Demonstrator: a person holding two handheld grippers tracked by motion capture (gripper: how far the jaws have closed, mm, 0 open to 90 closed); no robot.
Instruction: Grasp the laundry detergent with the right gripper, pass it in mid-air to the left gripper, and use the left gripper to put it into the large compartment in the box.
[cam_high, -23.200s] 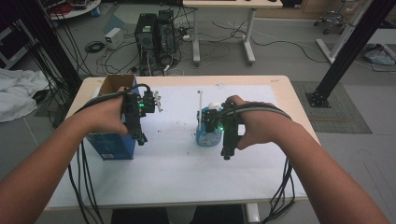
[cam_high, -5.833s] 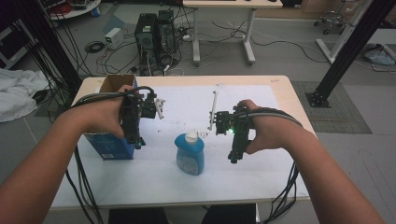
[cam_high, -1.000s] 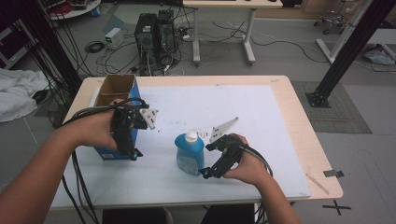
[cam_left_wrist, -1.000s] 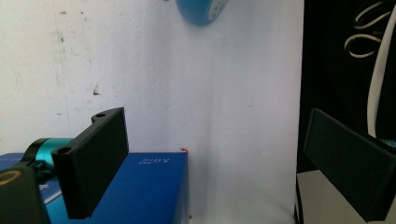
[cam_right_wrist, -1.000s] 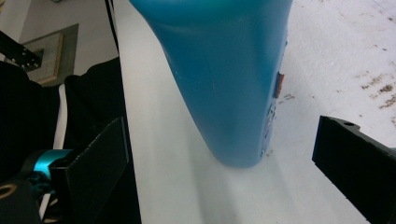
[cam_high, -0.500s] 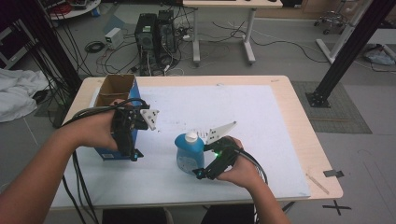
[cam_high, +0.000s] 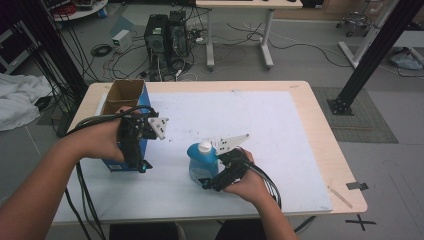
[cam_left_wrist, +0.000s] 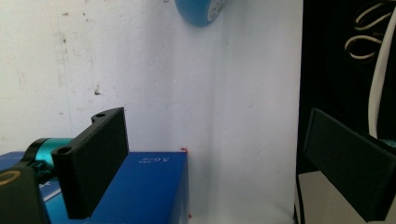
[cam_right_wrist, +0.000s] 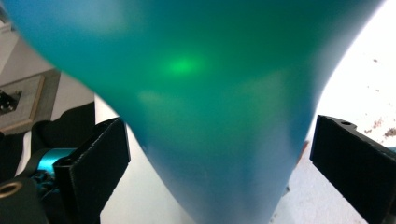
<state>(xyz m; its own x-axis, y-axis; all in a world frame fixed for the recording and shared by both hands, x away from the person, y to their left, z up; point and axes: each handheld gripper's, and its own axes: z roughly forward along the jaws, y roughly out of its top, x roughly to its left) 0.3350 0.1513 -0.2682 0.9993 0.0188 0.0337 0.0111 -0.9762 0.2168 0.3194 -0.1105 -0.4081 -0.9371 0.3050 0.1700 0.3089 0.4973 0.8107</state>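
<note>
Seen from above, a blue bottle (cam_high: 202, 162) with a white cap stands upright on the white mat (cam_high: 280, 130), just below the centre of the frame. The right gripper (cam_high: 212, 181), held in the person's right hand (cam_high: 245, 180), lies low against the bottle's lower right side, its grey plate pointing toward the upper right. In the right gripper view, the bottle (cam_right_wrist: 196, 107) sits blurred and very close between the two black jaws, which stand wide apart on either side of it; a gap shows at each jaw, so the tool is open and not clamped.

At the left of the high view, the left gripper (cam_high: 135, 162) is held in the left hand (cam_high: 102, 142) over the near end of a blue carton (cam_high: 142, 102), whose open brown top lies toward the upper left. In the left gripper view, the jaws are spread wide and hold nothing; the carton's blue face (cam_left_wrist: 140, 196) fills the lower left, and the bottle's base (cam_left_wrist: 201, 9) shows at the top edge, well apart from the carton.
</note>
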